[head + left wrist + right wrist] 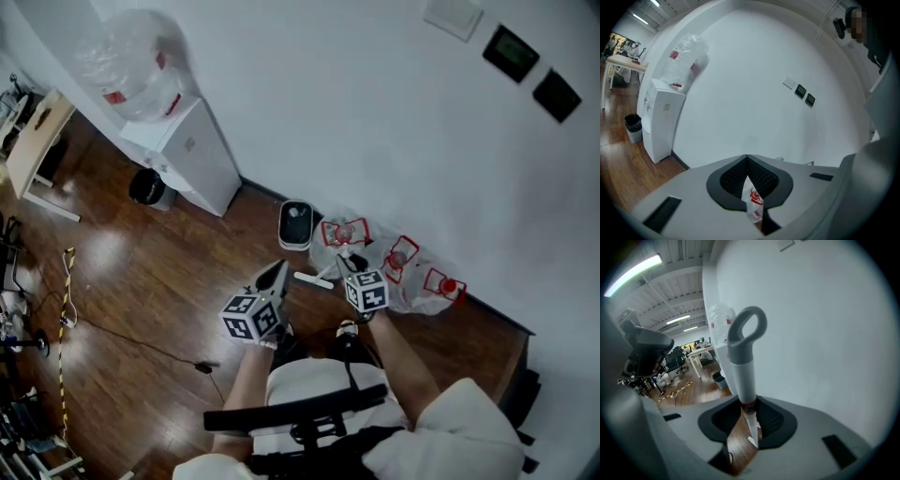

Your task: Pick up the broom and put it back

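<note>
Room w/ brown wood floor (141, 281) and white wall (356, 112). In head view, upper left: a white cabinet (192, 155) w/ a plastic-wrapped bottle (127, 61) on top, and a black bin (148, 187) just beside it on the floor. At center, at the wall foot, stands a white-black flat device (296, 225); right of it lie some plastic bags (403, 262) w/ red print.

I see my left gripper (274, 275) at lower center, a bit to the left. In left gripper view its fingers are pressed together at the tips w/ nothing grasped; one bag shows behind, through the slit.

The right gripper (349, 265) is just right of it, near the bags. In right gripper view its fingers are clenched on the broom (744, 376). The white shaft rises from btw the pads, and the grey loop end is at upper center of the frame, in front of the wall.
</note>
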`<state>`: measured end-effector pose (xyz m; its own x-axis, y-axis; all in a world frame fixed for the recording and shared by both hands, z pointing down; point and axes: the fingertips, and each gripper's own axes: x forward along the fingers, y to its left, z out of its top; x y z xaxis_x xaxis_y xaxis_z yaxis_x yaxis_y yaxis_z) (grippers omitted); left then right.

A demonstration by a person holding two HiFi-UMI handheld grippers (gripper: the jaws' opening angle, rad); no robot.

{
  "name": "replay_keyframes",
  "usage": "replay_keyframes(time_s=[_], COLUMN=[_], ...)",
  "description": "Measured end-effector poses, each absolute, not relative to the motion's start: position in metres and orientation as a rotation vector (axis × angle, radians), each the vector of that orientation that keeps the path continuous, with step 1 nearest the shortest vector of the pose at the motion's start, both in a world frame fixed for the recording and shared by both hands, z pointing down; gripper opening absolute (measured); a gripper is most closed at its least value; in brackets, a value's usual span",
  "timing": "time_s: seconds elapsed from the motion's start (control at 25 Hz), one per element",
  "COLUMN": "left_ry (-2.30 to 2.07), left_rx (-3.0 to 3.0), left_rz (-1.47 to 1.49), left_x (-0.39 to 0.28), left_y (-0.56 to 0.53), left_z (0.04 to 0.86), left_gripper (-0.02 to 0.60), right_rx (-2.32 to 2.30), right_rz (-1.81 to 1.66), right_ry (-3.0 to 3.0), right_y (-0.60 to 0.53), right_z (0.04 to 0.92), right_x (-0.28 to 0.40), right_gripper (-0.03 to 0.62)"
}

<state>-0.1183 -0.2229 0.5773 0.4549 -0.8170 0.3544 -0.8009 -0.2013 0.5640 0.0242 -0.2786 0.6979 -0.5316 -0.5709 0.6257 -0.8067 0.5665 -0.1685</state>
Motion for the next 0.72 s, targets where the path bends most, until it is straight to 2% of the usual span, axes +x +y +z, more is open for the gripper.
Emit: replay_keyframes(time_s=[0.16, 0.48, 0.72], left_ry=[-1.358, -1.407, -1.409], left_rx=[2.037, 2.127, 2.186], left_rz=[-0.051, -0.048, -0.088], left_x=[-0.117, -0.107, -0.095], left_y=[-0.229, -0.244, -0.253], left_z=[0.559, 0.519, 0.494], left_gripper=[-0.014, -0.014, -0.014], right_rx=[1.104, 1.188, 1.28], right_rz=[0.531, 0.368, 0.291], right_ry=[-2.361, -2.601, -2.618], right_y=[-0.27, -0.272, -0.266], right_z=[0.643, 0.478, 0.441], right_x=[0.026, 0.028, 0.028], right_gripper=[0.129, 0.129, 0.129])
